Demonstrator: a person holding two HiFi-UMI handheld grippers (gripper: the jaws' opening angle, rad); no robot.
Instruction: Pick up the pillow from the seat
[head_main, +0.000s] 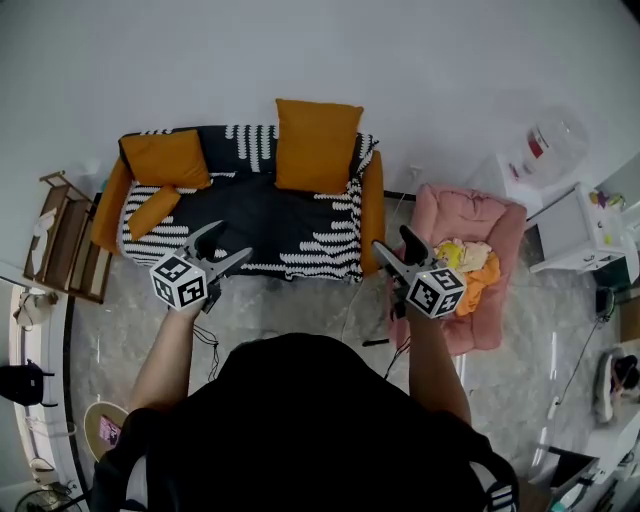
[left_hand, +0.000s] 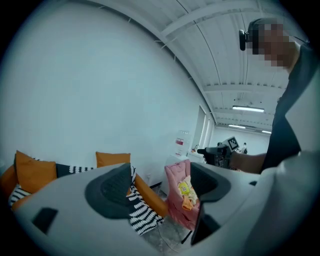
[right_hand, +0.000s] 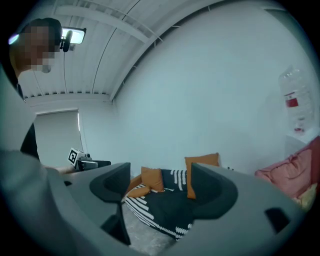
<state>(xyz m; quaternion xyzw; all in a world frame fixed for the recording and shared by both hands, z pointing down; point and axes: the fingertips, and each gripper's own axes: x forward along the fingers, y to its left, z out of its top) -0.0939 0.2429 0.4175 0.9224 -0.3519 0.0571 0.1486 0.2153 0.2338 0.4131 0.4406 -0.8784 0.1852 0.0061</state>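
Observation:
A black-and-white striped sofa (head_main: 270, 225) holds three orange pillows: a large one (head_main: 317, 145) upright at the back right, one (head_main: 165, 158) at the back left, and a small one (head_main: 153, 210) lying on the left of the seat. My left gripper (head_main: 228, 243) hovers open in front of the seat's front left edge. My right gripper (head_main: 393, 241) hangs open by the sofa's right arm. Neither holds anything. The right gripper view looks between open jaws (right_hand: 161, 187) at the sofa (right_hand: 165, 210) and the large pillow (right_hand: 202, 162). The left gripper (left_hand: 160, 185) faces the sofa's right end.
A pink chair (head_main: 470, 260) with soft toys stands right of the sofa. A wooden rack (head_main: 65, 235) stands at the left. A water bottle (head_main: 548, 145) and a white cabinet (head_main: 585, 235) are at the far right. Cables (head_main: 205, 340) lie on the floor.

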